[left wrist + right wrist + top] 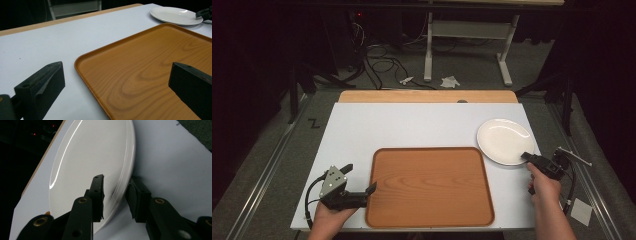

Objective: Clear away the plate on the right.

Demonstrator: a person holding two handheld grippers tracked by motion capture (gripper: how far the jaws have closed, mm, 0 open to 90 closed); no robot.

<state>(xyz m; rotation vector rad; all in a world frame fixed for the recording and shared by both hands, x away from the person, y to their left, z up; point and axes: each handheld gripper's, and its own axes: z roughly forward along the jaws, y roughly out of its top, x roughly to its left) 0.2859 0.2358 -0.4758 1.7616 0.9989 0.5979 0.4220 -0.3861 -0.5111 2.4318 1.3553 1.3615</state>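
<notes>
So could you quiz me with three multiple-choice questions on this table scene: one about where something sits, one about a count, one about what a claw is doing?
1. Where is the round white ceramic plate?
A. on the tray
B. on the white table, at the tray's far right
C. on the floor

2. How many plates are there?
A. one
B. two
C. three

3. How do the right claw jaws stand?
A. far from the plate
B. either side of the plate's rim
C. around the tray's edge

Answers:
1 B: it sits beyond a corner of the rectangular brown wooden tray.
2 A: one plate shows.
3 B: the rim lies between the jaws.
</notes>
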